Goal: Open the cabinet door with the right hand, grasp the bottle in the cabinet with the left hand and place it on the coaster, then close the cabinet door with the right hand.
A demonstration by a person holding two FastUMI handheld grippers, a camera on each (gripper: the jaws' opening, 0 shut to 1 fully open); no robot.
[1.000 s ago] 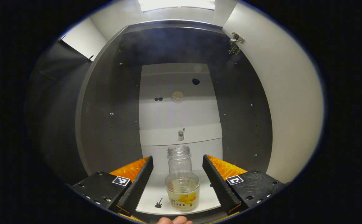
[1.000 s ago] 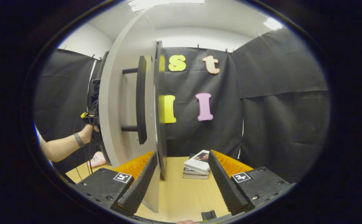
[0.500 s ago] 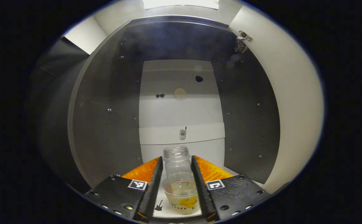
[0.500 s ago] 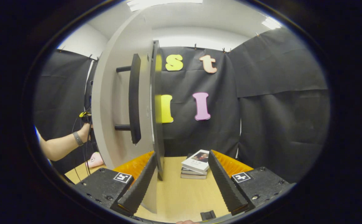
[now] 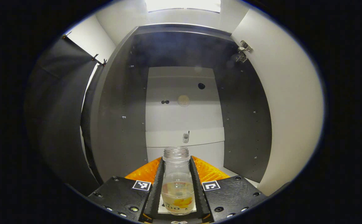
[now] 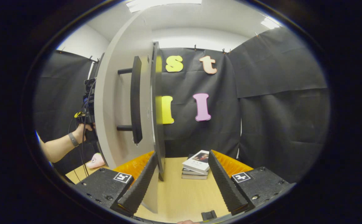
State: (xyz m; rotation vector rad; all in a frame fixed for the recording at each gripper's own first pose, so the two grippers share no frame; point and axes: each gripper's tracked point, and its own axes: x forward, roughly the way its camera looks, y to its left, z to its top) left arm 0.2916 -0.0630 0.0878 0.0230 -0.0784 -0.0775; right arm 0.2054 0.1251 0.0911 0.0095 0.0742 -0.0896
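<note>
Gripping the bottle [image 5: 177, 183] at lower centre inside the cabinet [image 5: 181, 93], the left tongs [image 5: 177, 189] have just closed from wide, so lifting out comes next; the right tongs [image 6: 181, 183] stay wide beside the open door [image 6: 121, 102].

Setting: a staged recording booth, not a lived-in home. Black cloth drapes [image 6: 280, 93] clipped along the top form the walls, white room walls and ceiling light panels [image 6: 165, 3] showing above them. A dark freestanding cabinet with a pale door [image 6: 118, 102] stands on a light wooden tabletop [image 6: 184, 193]. A small stack of books [image 6: 196, 165] and what may be a pink soft toy [image 6: 95, 161] serve as props.
</note>
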